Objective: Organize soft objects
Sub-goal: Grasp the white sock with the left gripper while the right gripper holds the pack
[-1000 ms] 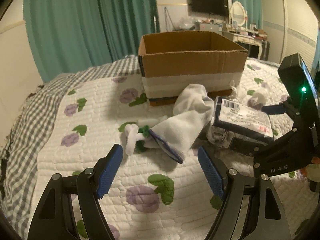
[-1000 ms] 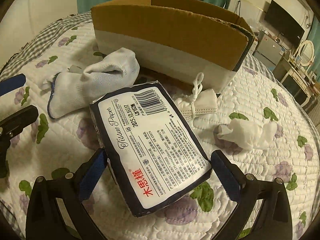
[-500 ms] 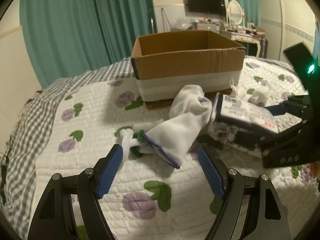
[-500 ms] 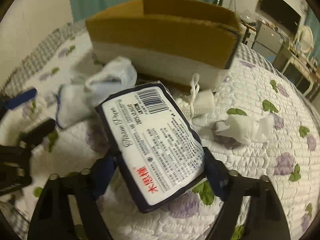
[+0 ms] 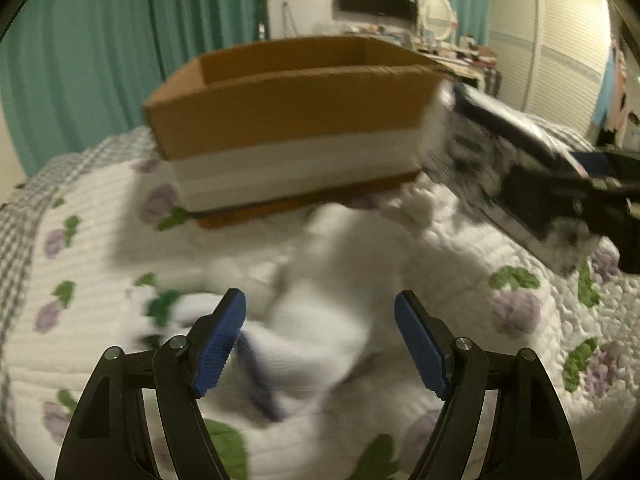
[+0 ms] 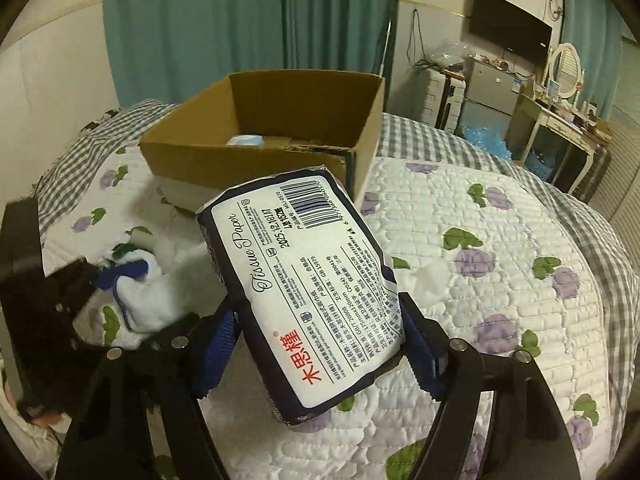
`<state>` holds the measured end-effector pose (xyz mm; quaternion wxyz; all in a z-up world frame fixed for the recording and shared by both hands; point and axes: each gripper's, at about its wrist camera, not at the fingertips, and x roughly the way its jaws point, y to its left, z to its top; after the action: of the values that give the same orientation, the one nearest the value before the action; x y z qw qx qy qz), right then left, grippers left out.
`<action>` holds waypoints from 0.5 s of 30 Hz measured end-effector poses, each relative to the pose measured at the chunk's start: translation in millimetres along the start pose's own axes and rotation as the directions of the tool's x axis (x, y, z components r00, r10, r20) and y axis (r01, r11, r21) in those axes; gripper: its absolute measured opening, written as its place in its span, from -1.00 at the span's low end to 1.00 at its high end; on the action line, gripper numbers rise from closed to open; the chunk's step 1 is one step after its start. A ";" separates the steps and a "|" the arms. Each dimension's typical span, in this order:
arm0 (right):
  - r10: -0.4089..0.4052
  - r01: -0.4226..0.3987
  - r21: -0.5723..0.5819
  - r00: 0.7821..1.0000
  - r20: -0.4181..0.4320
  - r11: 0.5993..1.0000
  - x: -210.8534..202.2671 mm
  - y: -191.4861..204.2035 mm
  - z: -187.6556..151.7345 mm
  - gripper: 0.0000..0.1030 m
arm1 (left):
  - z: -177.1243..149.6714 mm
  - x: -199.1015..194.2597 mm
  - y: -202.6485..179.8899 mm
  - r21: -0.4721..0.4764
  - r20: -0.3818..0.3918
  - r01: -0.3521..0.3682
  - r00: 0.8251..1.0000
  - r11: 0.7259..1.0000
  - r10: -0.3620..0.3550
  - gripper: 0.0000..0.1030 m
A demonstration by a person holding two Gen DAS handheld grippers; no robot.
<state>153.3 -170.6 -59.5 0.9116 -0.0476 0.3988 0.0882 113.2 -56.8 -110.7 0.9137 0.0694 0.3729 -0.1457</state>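
My right gripper (image 6: 320, 344) is shut on a white and navy tissue paper pack (image 6: 308, 280), held off the bed and tilted toward the open cardboard box (image 6: 260, 152). A pale blue item (image 6: 245, 140) lies inside the box. In the left wrist view the pack (image 5: 508, 160) hangs in the air by the right corner of the box (image 5: 296, 120). My left gripper (image 5: 320, 340) is open, its jaws on either side of a white sock (image 5: 328, 296) with a dark cuff lying on the quilt; it is blurred. The sock shows in the right wrist view (image 6: 148, 300) too.
The floral quilt (image 6: 500, 240) covers the bed. A crumpled white piece (image 6: 432, 280) lies right of the pack. More white soft pieces (image 5: 404, 208) lie by the box's front. A fridge and dressing table (image 6: 552, 120) stand beyond the bed, with teal curtains (image 6: 248, 16) behind.
My right gripper has lifted the tissue pack off the quilt and carried it up toward the box. My left gripper has moved forward and down so its jaws straddle the sock.
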 end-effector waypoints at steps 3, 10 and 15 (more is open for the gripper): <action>-0.005 0.005 -0.002 1.000 -0.005 1.000 2.4 -0.9 -0.1 0.44 | -2.9 4.4 -13.9 0.064 0.001 0.002 1.000 0.998 -0.002 0.51; -0.014 0.014 -0.012 1.000 -0.012 1.000 5.3 -0.1 -3.5 0.45 | -2.3 30.1 -8.8 0.035 -0.054 -0.046 0.997 0.998 0.048 0.43; -0.008 0.008 -0.010 1.000 0.003 1.000 0.7 0.4 -4.4 0.44 | -7.1 19.0 -14.2 0.088 -0.035 -0.057 0.998 0.995 0.060 -0.09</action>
<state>150.6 -170.8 -63.0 0.9122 -0.0539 0.3968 0.0865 117.0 -72.6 -129.4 0.9065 0.1225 0.3812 -0.1337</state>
